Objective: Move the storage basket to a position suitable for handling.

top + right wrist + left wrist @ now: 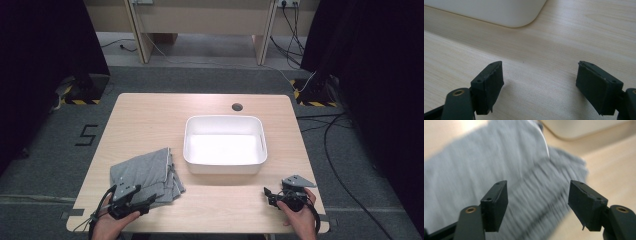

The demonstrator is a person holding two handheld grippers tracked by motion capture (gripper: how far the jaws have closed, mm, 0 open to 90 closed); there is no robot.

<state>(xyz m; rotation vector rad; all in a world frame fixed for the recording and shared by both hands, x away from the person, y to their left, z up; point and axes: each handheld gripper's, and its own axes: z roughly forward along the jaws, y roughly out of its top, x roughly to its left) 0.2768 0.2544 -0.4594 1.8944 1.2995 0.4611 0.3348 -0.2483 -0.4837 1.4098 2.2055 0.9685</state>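
Grey folded cloth (146, 176), heathered, with finer darker ribbing along its layered edge in the left gripper view (499, 170). Plain white plastic bin (225, 166), glossy, brightest on its inner floor (a creamier white on the outer wall seen from the right gripper view (499, 12)). Pale wooden table (150, 115), light beige with fine straight grain and one small dark round hole (237, 107). Matte black fingers (495, 202) on the left gripper (147, 204), brass-coloured rivets at their bases. Same black on the right gripper (268, 195), topped by a grey plate (298, 180). Dark grey carpet (50, 150) around, with yellow-and-black striped tape (80, 101) and a black marking (86, 135).
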